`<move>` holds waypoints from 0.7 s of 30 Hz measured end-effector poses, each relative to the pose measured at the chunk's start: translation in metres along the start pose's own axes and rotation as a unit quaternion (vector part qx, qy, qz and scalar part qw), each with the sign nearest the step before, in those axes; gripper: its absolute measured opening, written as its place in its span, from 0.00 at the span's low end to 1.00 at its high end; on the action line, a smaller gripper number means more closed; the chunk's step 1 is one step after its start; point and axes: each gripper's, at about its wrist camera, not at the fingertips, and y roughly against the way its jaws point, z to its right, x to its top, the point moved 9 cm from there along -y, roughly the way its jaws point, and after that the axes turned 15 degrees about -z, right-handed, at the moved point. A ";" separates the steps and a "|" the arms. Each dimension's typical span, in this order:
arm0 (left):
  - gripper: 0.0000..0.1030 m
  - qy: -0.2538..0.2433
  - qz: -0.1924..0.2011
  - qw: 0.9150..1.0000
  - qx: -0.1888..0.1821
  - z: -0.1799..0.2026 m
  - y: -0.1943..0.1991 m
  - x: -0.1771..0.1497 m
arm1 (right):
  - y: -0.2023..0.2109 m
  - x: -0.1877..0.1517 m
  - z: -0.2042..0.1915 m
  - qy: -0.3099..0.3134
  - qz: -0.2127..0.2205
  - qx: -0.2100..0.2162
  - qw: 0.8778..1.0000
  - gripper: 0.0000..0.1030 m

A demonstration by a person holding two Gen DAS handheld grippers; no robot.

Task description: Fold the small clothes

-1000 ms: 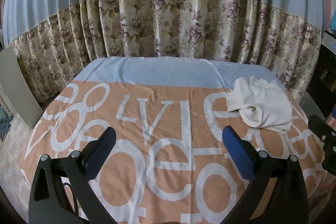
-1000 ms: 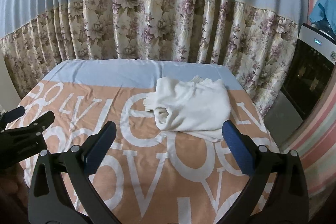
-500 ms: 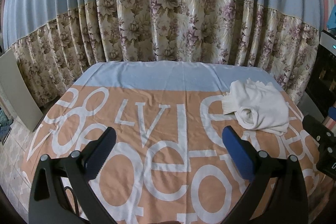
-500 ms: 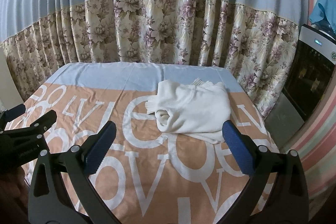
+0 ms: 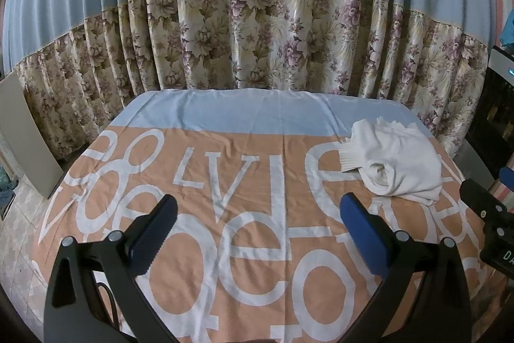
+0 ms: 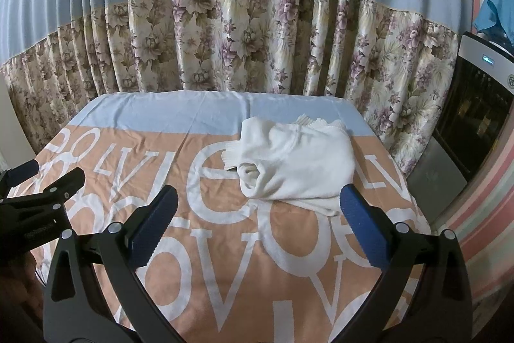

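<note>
Sweater [image 6: 295, 163], white, seemingly bundled, on tablecloth [image 6: 225, 246]; left gripper [image 5: 257, 227], right gripper [image 6: 257, 221] fingers spread, empty.

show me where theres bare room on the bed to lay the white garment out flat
The widest bare patch of the bedspread lies left of the white garment, between the blue band by the curtain and the left gripper. Crowded: the far right corner, where the garment sits bunched ahead of the right gripper.
</note>
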 end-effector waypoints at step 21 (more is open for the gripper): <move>0.99 -0.001 0.019 1.000 -0.003 0.005 0.007 0.003 | -0.010 -0.007 0.000 -0.009 -0.008 -0.002 1.000 0.97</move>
